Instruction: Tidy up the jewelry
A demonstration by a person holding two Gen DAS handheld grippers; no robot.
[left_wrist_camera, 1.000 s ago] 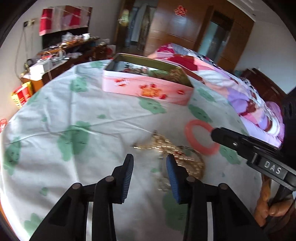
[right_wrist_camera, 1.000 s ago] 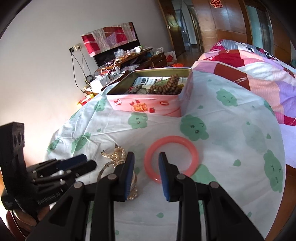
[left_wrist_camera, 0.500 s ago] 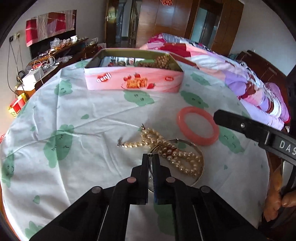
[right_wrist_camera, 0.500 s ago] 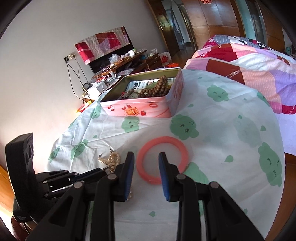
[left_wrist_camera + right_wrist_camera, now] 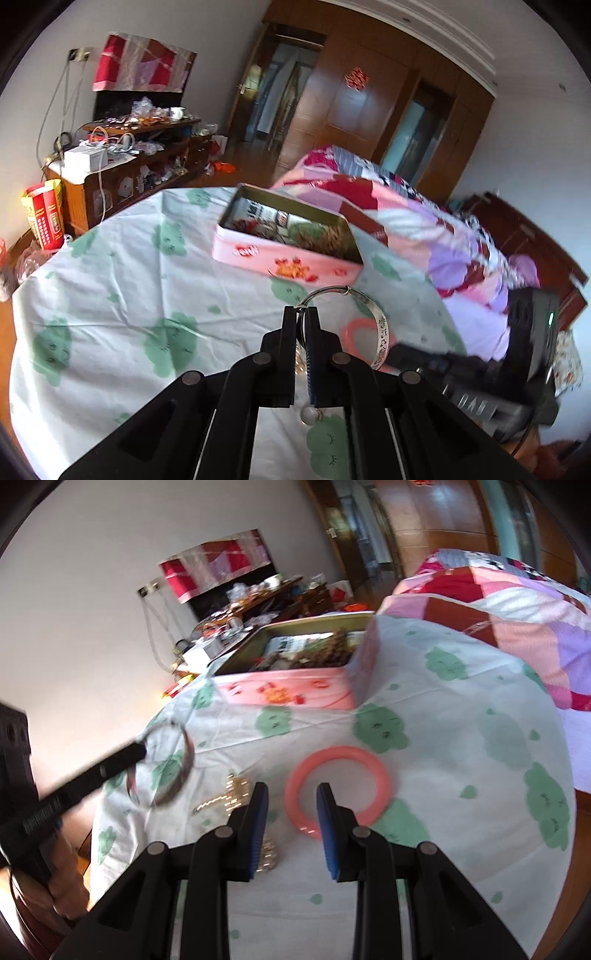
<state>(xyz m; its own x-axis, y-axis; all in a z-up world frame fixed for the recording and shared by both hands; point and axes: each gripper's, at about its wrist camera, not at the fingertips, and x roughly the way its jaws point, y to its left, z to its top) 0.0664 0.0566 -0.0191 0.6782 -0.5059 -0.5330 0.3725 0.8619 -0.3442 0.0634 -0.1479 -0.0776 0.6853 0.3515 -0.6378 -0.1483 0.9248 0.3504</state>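
Left gripper [image 5: 303, 314] fingers clamp silver bangle [image 5: 380, 325], partly hidden; right gripper [image 5: 291, 805] fingers wide; tin [image 5: 295, 694] contents blurred.

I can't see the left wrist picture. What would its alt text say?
The left gripper, fingers shut, holds a silver bangle above a table with a green-patterned cloth. Beyond sits an open pink tin of jewelry, with a pink bangle lying on the cloth nearer by.

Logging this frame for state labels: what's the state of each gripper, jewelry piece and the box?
left gripper: shut on silver bangle
silver bangle: lifted off the cloth
right gripper: open, holding nothing
pink ring bangle: flat on cloth
gold bead necklace: heaped on cloth
pink tin box: lid off, jewelry inside
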